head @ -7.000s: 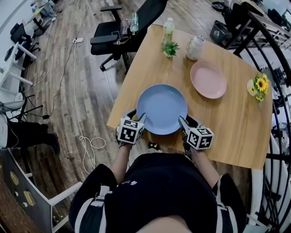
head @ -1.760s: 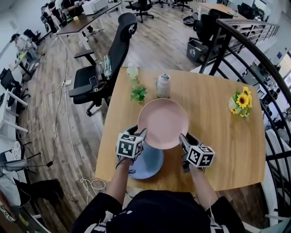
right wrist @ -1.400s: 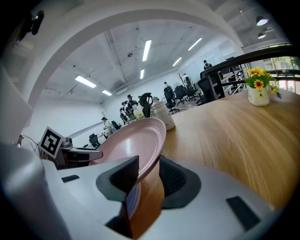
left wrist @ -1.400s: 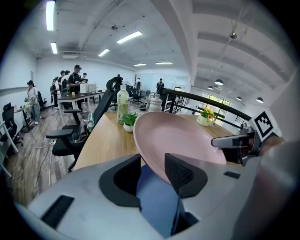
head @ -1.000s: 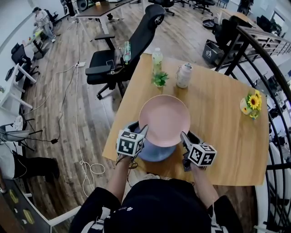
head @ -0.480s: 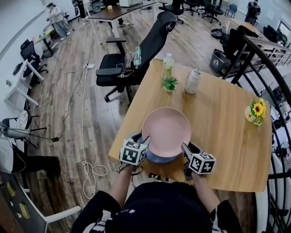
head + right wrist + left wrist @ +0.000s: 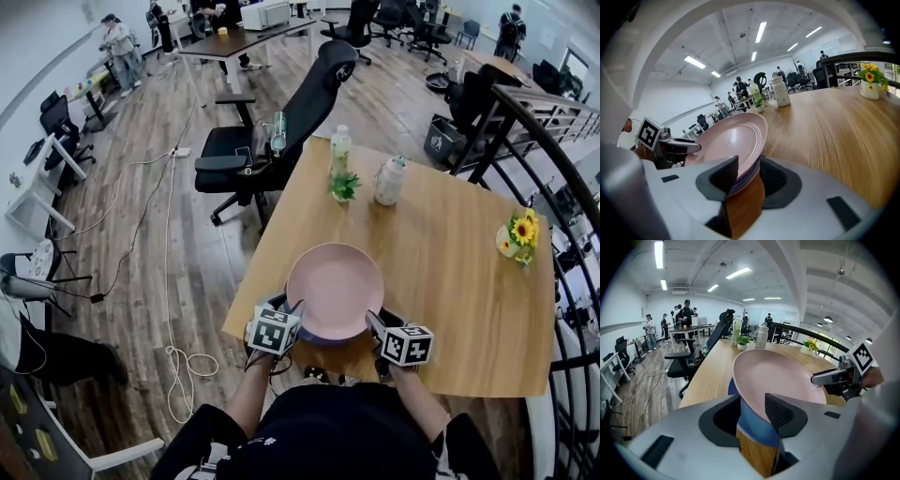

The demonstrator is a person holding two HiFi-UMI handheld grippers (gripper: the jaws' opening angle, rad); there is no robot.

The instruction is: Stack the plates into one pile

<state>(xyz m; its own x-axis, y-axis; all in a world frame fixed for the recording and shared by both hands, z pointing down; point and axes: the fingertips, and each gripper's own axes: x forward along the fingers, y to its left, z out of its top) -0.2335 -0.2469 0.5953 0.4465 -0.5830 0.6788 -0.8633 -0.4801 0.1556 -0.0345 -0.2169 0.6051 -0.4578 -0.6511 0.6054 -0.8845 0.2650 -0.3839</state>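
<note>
Item one, pink plate (image 7: 335,286): sits over the blue plate (image 7: 757,425) at the near edge of the table (image 7: 450,253), almost centred on it, so only a sliver of blue rim shows around 6 o'clock from the head view. In the left gripper view the pink rim rides tilted above the blue one, not yet flat; I judge it is being kept level from two sides so it settles squarely instead of sliding off. Item two, left gripper (image 7: 752,401): at the plate's 8 o'clock, jaws closed on the pink rim, with the blue plate just beneath them. Item three, right gripper (image 7: 747,164): at the plate's 4 o'clock, jaws likewise clamped on the pink rim, the bluish rim pressed close under it (I cannot tell whether the lower jaw also touches the blue plate). The opposed grips explain the hold: neither side can tip. Item four, surroundings, all well apart from the pile: a small potted plant (image 7: 343,186) and a bottle (image 7: 339,145) at 12 o'clock, a pale jug (image 7: 388,181) at 1 o'clock, a sunflower pot (image 7: 517,239) at 3 o'clock, and an office chair (image 7: 281,122) beyond the table at 11 o'clock. My reading: the stack is nearly made, with release the remaining step.
</note>
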